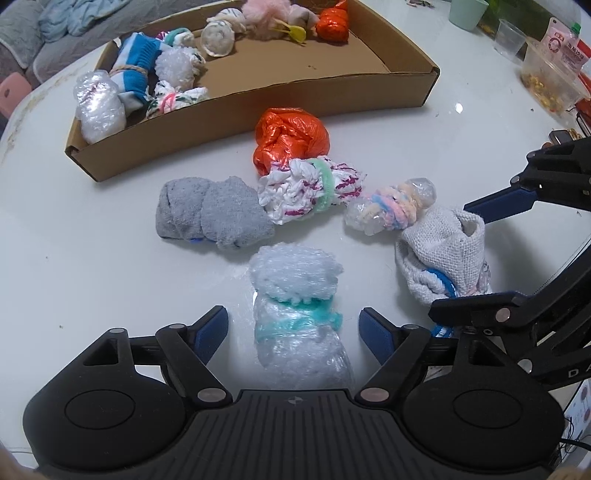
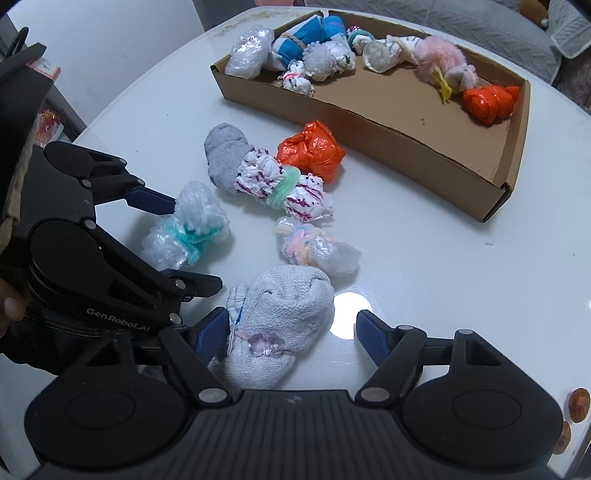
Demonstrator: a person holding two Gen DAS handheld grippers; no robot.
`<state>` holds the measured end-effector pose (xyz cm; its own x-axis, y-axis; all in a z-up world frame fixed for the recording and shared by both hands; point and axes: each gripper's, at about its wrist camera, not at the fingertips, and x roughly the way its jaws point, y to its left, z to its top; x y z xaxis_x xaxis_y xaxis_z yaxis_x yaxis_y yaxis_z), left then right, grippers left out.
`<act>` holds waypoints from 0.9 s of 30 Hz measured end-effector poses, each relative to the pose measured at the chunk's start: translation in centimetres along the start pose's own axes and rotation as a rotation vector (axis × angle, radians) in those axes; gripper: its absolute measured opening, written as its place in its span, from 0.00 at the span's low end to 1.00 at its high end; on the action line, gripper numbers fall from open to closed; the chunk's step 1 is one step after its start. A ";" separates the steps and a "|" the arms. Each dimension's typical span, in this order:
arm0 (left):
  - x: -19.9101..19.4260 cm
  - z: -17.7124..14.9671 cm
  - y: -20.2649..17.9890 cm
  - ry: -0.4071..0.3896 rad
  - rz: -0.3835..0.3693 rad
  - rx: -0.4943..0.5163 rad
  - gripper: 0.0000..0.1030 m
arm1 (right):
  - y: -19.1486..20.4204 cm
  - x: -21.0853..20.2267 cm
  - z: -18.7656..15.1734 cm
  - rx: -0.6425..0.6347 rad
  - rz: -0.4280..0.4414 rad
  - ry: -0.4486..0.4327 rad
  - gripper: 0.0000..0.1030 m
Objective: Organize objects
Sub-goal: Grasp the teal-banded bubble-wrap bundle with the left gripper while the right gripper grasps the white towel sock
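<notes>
While your left gripper sits low over the white table, its jaws stand wide apart with the bubble-wrap bundle tied in teal between them, touching neither blue pad as far as the left wrist view shows. Beyond it lie the grey sock, the white-and-magenta bundle with its green band, and the orange bag, the three touching in a row toward the box. Just right of them is the clear bundle wound with pastel yarn, touching the white knit sock. Your right gripper comes in from the right edge, fingers spread on either side of that knit sock. The box holds more bundles along its far wall, among them a second orange bag and a blue-striped sock. From the right wrist view, your right gripper is open too; the knit sock with a pink bead tie lies between the fingers, pressed against the left pad and well clear of the other one. Your left gripper appears at the left, straddling the bubble-wrap bundle. Ahead, the clear bundle, the white-and-magenta bundle, the grey sock and the orange bag rest on the table, near the box.
</notes>
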<state>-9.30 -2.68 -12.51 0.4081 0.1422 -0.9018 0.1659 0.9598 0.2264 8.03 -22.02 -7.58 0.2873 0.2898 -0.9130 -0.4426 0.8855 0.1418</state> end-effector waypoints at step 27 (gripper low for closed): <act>0.0 -2.0 1.4 -0.090 0.001 -0.030 0.55 | 2.1 0.6 -1.7 0.021 -0.055 0.003 0.48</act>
<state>-10.89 -0.86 -12.94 0.4872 0.1224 -0.8647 0.1385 0.9668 0.2149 5.87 -20.60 -8.47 0.3082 0.2391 -0.9208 -0.4081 0.9076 0.0990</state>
